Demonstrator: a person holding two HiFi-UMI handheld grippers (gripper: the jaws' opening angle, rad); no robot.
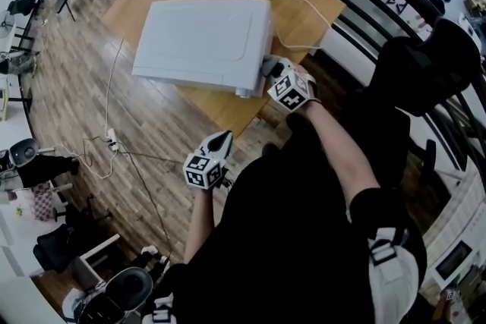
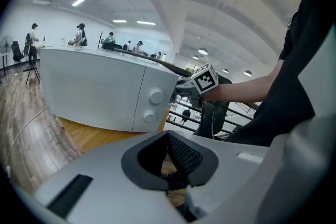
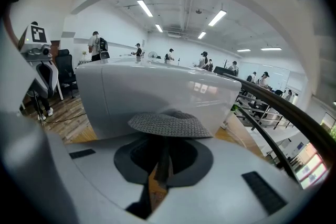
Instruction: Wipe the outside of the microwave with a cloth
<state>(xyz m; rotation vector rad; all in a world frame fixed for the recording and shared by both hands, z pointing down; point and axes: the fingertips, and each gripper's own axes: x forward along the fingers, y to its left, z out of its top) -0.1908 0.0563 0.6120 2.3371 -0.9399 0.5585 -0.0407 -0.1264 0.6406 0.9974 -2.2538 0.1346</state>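
Right tool [image 1: 269, 72] clamped on cloth [image 3: 168, 124] against microwave's [image 1: 201, 42] knob-end side; left tool [image 1: 222, 140], jaws together, empty, apart from its front.

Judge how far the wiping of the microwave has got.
Done: the cloth is clamped in the right gripper. In hand: it is at the dial-end corner of the microwave. Left: no face shows wiping traces, so all may remain. The left gripper is shut, empty and off the microwave.
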